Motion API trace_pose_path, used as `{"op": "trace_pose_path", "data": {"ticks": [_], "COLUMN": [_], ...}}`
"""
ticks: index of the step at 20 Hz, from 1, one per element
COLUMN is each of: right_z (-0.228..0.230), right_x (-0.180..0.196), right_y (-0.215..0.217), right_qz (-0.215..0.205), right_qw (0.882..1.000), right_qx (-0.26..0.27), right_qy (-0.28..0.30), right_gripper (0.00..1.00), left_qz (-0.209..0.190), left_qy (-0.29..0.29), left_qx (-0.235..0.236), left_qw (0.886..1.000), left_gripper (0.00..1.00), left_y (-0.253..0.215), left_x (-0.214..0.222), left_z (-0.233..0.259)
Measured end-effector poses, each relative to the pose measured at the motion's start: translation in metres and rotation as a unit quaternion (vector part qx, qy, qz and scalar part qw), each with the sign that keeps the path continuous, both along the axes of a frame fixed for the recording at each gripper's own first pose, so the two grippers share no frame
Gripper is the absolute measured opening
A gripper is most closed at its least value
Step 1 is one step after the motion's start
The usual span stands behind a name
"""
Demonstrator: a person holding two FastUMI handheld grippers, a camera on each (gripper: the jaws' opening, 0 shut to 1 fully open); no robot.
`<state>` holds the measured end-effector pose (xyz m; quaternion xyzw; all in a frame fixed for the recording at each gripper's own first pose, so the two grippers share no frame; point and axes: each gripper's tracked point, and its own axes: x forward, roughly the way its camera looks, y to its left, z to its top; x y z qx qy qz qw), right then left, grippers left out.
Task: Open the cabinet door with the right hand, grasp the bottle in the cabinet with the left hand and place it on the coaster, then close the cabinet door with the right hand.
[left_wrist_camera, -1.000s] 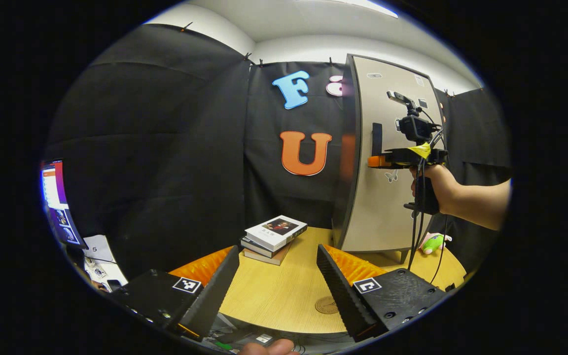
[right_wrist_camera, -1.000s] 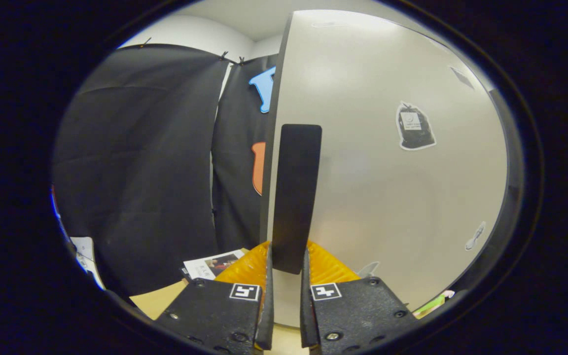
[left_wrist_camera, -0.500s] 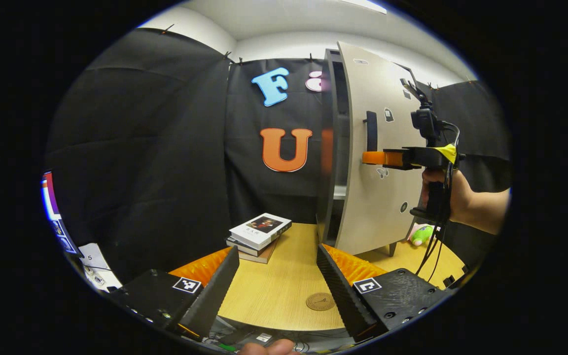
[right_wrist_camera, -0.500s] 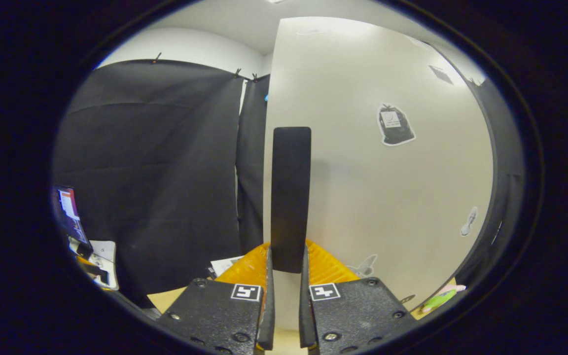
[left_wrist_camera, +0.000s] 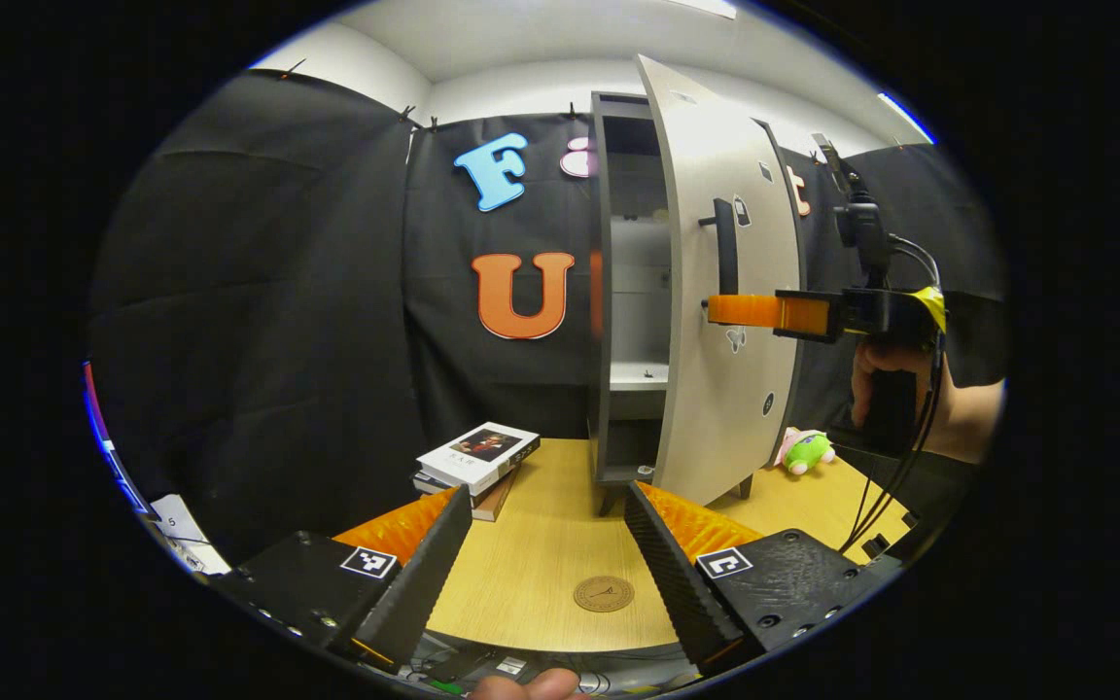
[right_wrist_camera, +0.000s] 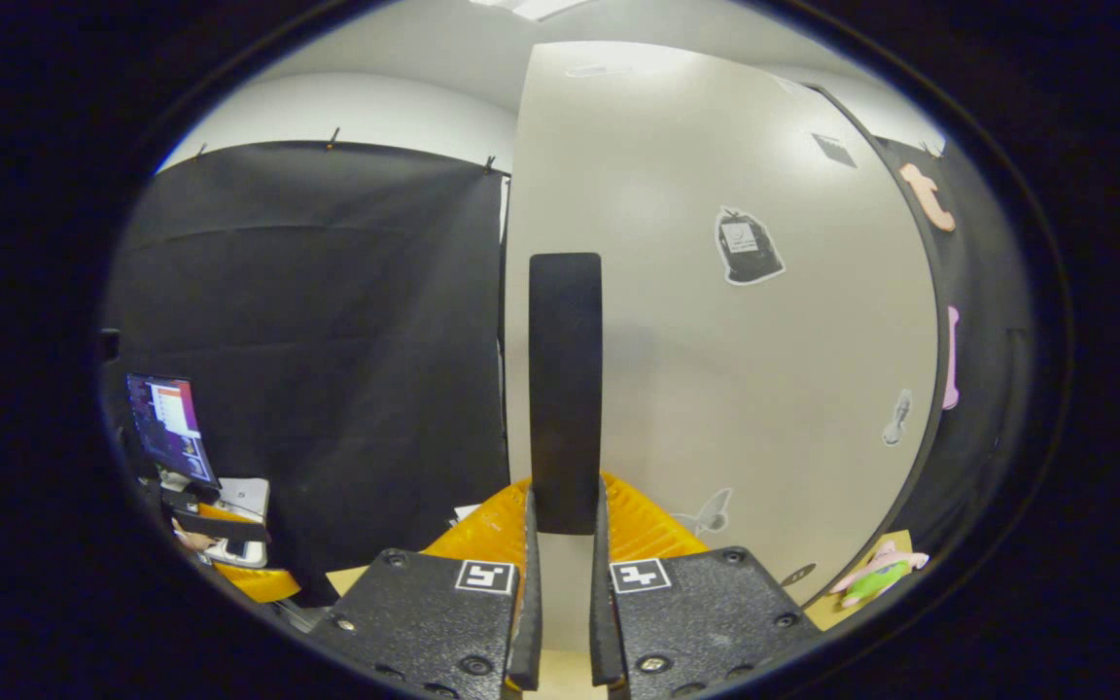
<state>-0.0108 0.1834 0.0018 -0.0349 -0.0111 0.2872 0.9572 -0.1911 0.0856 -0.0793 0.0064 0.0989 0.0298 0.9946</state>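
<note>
Ahead of my left claw (left_wrist_camera: pixel 548 544) the coaster (left_wrist_camera: pixel 604 593) lies on the table (left_wrist_camera: pixel 541 574). Books (left_wrist_camera: pixel 478 459) sit beyond it to the left, the cabinet (left_wrist_camera: pixel 630 301) ahead to the right. My right claw (right_wrist_camera: pixel 565 583) straddles the door handle (right_wrist_camera: pixel 566 389).

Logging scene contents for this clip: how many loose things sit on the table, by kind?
Books: 3, stacked
Coaster: 1
Plush toy: 1
Cabinet: 1
Total: 6
</note>
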Motion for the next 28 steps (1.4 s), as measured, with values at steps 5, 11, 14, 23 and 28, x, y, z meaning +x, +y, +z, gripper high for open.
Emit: {"op": "trace_pose_path", "data": {"ticks": [5, 11, 14, 23, 28], "right_z": [0.0, 0.002, 0.002, 0.001, 0.002], "right_x": [-0.011, -0.028, -0.032, -0.049, -0.06], "right_y": [-0.014, -0.033, -0.041, -0.059, -0.08], "right_qz": [0.011, 0.014, -0.001, -0.042, -0.077], "right_qw": [1.0, 1.0, 1.0, 0.999, 0.997], "right_qx": [0.003, -0.001, -0.005, -0.006, 0.001], "right_qy": [0.007, 0.016, 0.014, 0.019, 0.022], "right_gripper": [0.23, 0.23, 0.23, 0.23, 0.2], "left_qz": [-0.014, -0.042, -0.06, -0.104, -0.126], "left_qy": [0.004, -0.001, 0.0, -0.014, -0.028], "left_qx": [-0.008, -0.009, -0.009, -0.013, -0.012], "left_qw": [1.0, 0.999, 0.998, 0.994, 0.992], "left_gripper": [0.96, 0.96, 0.96, 0.96, 0.96], "left_y": [-0.028, -0.063, -0.079, -0.111, -0.126], "left_x": [0.015, 0.038, 0.048, 0.098, 0.131], "left_z": [-0.002, 0.002, 0.0, 0.006, 0.013]}}
